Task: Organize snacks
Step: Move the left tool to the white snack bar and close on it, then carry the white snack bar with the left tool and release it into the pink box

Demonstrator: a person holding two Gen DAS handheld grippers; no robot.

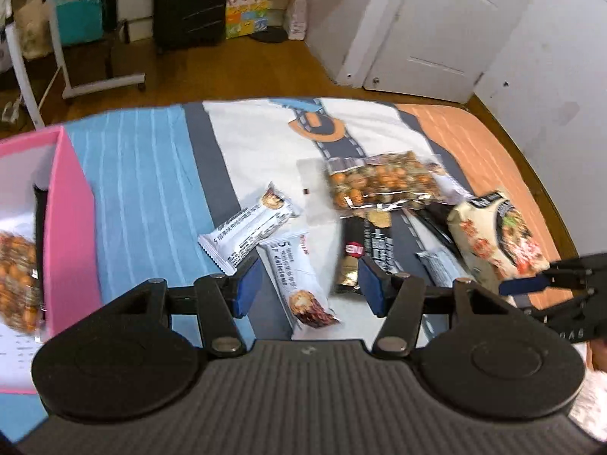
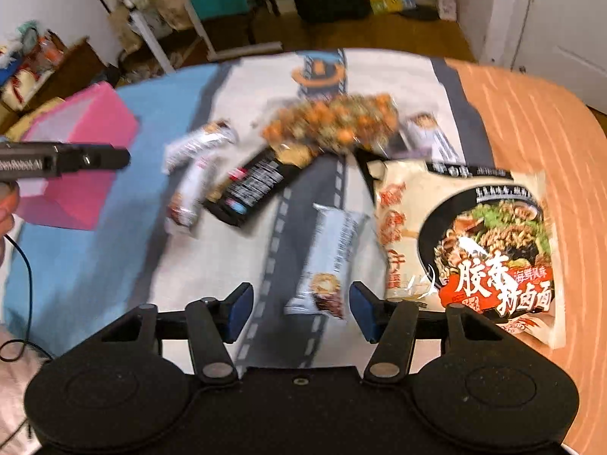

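Right hand-held gripper (image 2: 301, 313) agape around white snack bar (image 2: 328, 265), noodle packet (image 2: 474, 242) beside.

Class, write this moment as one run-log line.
left gripper: open, over white snack bar | right gripper: open, over grey snack bar | pink box: holds a nut bag

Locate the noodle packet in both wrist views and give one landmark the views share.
Left wrist: noodle packet at right, just beyond the right tool's tip.
Right wrist: lower right, right of the open tool.
Shared landmark: the pink box, far left and upper left.
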